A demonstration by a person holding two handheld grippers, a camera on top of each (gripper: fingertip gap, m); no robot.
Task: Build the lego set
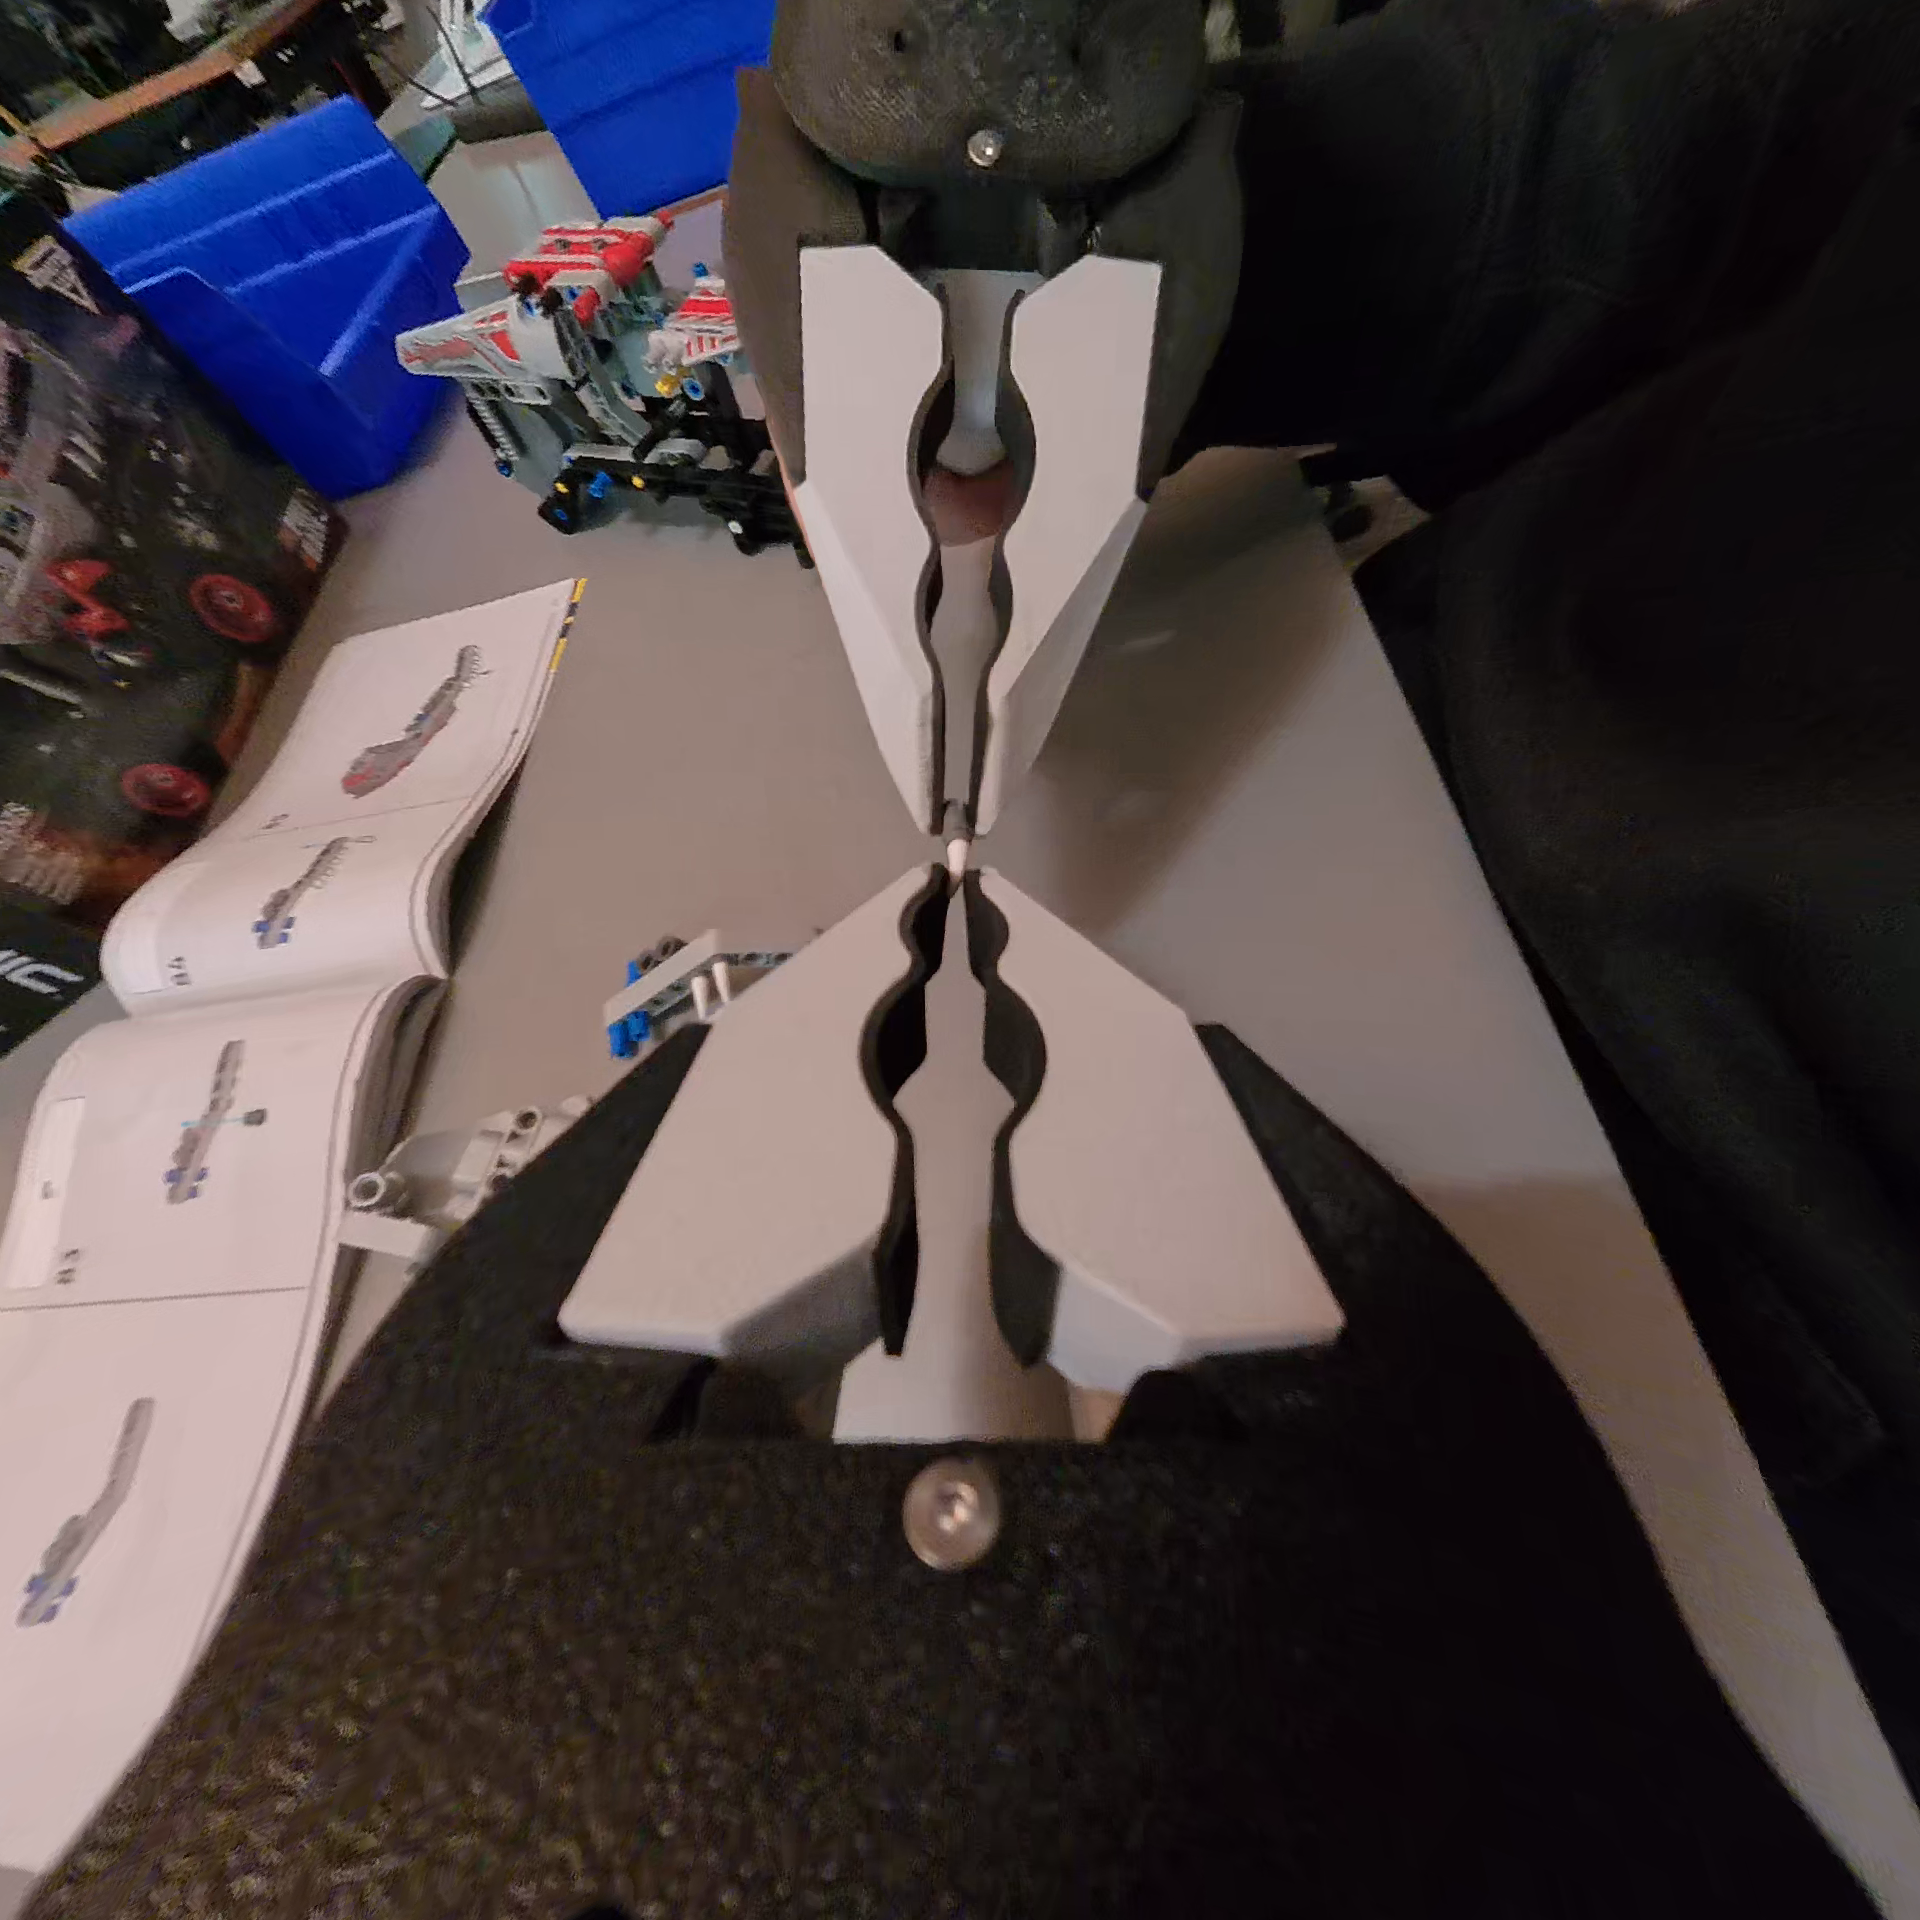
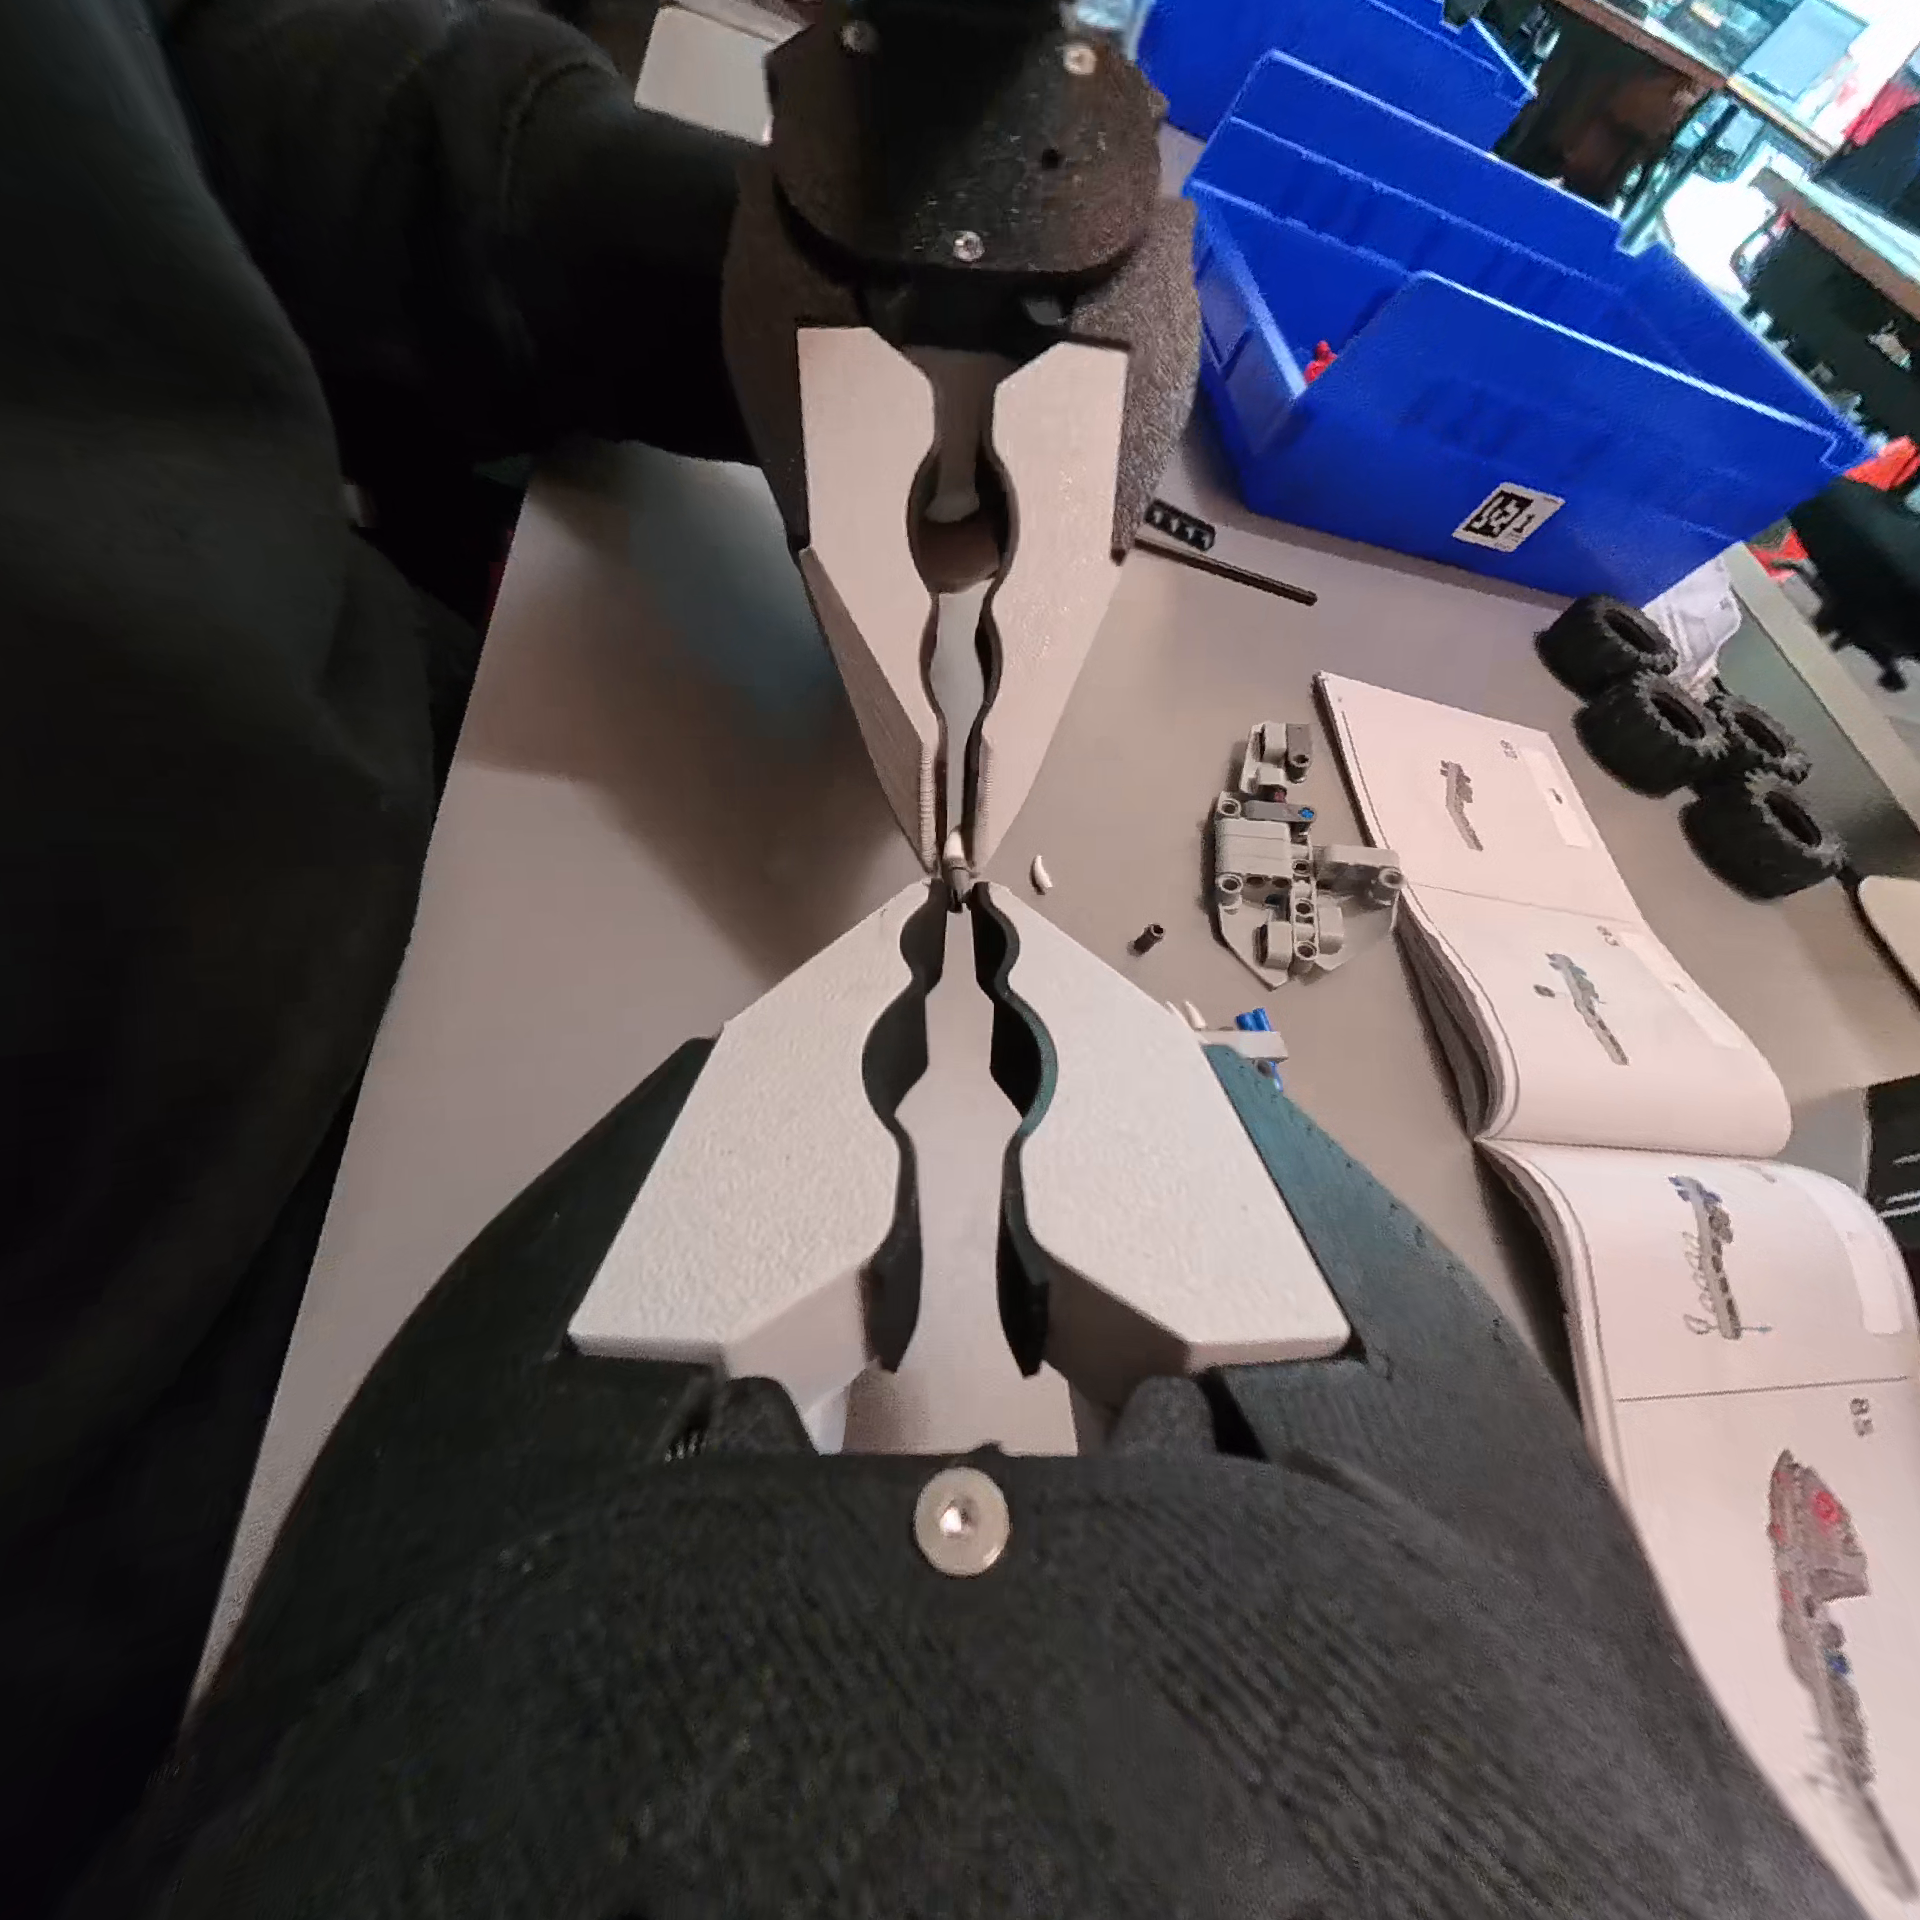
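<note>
My two grippers meet tip to tip above the grey table. My left gripper is shut on a small white tooth-shaped piece. My right gripper is shut on a tiny dark grey connector. The two pieces touch end to end between the tips. The right gripper comes down from the top of the left wrist view. The left gripper does the same in the right wrist view, with the white piece at its tip.
On the table lie a spare white tooth, a dark connector, a grey sub-assembly and an open instruction book. Black tyres and blue bins stand farther off. The part-built model and the set box are on the left.
</note>
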